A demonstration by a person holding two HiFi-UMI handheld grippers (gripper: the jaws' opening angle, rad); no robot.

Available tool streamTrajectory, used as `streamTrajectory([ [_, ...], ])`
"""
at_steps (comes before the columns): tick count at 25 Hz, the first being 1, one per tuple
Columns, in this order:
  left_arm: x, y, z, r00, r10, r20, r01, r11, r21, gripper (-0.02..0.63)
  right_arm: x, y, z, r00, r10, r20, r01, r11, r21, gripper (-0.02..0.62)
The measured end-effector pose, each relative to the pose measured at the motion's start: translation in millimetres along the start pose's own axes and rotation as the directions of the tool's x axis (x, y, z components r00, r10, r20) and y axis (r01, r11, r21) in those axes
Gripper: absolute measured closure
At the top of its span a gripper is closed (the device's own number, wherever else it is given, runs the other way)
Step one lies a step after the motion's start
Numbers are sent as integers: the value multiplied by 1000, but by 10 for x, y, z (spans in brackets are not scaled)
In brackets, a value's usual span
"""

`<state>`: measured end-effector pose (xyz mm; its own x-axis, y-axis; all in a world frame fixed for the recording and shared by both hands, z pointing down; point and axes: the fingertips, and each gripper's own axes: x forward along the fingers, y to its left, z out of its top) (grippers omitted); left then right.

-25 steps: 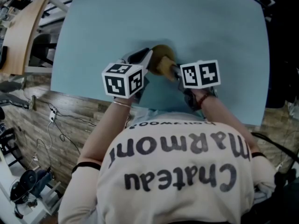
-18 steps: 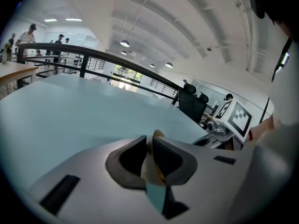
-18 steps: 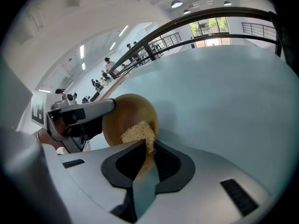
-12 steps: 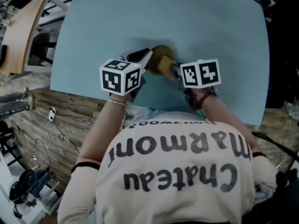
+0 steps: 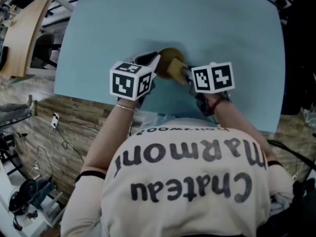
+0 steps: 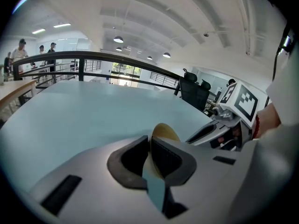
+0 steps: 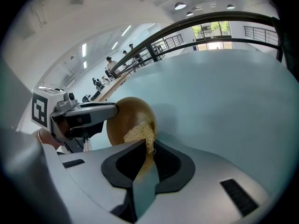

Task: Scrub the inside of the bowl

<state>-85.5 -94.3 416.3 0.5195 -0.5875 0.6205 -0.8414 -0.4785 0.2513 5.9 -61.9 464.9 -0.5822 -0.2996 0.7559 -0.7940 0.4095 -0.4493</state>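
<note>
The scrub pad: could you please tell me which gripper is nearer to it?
Right. The right gripper is shut on the scrub pad inside the bowl; the left gripper has just closed further on the bowl's rim.

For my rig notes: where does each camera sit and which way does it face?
Head view: person's head, steeply down at blue table; shirt, forearms, left gripper, right gripper.
Left gripper view: rides left gripper, along jaws that have just been closing on wooden bowl rim; right gripper beyond.
Right gripper view: rides right gripper, along jaws shut on fibre scrubber inside wooden bowl; left gripper beyond.
Shared: all three show the wooden bowl.
</note>
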Motion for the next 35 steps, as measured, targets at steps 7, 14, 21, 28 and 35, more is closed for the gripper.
streamTrajectory([
  [7,-19,113,-13,997,57,45,-53,995,-79,586,-38,45,86,999,3,32,-3,1000,-7,526],
  [14,-95,261,124,979,140,146,-109,974,-199,589,-118,111,304,994,-7,106,6,1000,8,526],
  [21,-145,210,264,952,194,238,-132,958,-253,588,-171,75,388,988,-27,150,19,998,58,526],
  [28,-126,153,336,937,209,280,-131,953,-272,588,-188,37,388,986,-8,166,-11,993,114,526],
  [35,-107,110,394,928,209,308,-103,940,-326,588,-223,27,413,982,-3,188,-26,988,149,526],
])
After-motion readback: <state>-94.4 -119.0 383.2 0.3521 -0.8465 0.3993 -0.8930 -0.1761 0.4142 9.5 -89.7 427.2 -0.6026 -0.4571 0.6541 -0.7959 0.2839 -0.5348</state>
